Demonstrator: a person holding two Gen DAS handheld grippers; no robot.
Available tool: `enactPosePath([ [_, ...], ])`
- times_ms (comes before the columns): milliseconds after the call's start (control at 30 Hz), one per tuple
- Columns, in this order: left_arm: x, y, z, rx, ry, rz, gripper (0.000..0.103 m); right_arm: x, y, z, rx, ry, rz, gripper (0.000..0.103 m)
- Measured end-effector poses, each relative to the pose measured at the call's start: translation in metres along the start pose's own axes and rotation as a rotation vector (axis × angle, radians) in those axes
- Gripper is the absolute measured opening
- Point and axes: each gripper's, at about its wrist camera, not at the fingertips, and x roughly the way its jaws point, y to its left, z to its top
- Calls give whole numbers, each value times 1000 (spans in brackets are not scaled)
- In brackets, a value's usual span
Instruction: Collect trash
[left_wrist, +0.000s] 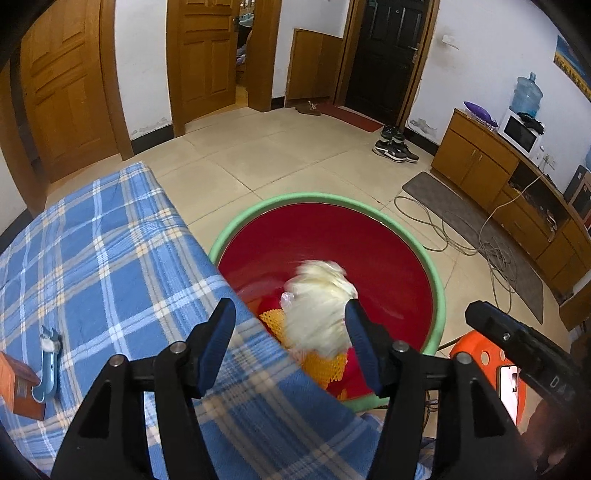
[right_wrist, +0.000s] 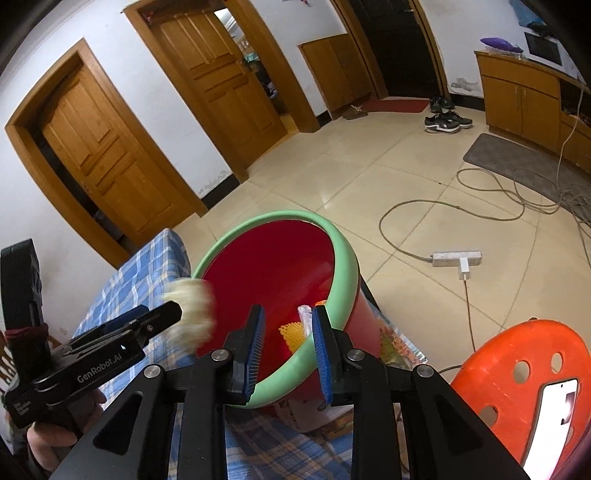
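A red bin with a green rim (left_wrist: 295, 197) stands beside the blue plaid table (left_wrist: 110, 240). My left gripper (left_wrist: 291, 347) is open at the table's edge by the bin's mouth. A blurred white wad of tissue (left_wrist: 317, 306) is in the air between its fingers, over the bin. Orange netting (left_wrist: 325, 365) lies inside the bin. In the right wrist view my right gripper (right_wrist: 288, 354) straddles the bin's green rim (right_wrist: 343, 254), jaws apart, not clamped on it. The left gripper (right_wrist: 147, 321) and the tissue (right_wrist: 192, 314) show there at the left.
A blue tool (left_wrist: 48, 365) and an orange box (left_wrist: 18, 387) lie on the table's left. An orange stool (right_wrist: 524, 373) holding a phone (right_wrist: 550, 417) stands to the right. Cables and a power strip (right_wrist: 458, 258) lie on the tiled floor. Shoes (left_wrist: 395, 147) sit by the door.
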Motion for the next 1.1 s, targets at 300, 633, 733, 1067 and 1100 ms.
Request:
enactPosePath([
  [300,-31,24,-10,-55,-29,29,62,-16,19,-7,-21,-16,46,40],
  [633,-68,75,-30,-137,-65,126,62,-22,49,-16,-52,1,86,44],
  [733,-76,93,-36,-161,-70,162,62,-22,59,-19,-63,10,97,44],
  [1067,-102,160,-56,-227,-85,291,64,-19,87,-24,-101,30,118,44],
  [1100,-103,165,-58,-231,-85,302,65,-18,90,-24,-106,33,119,44],
])
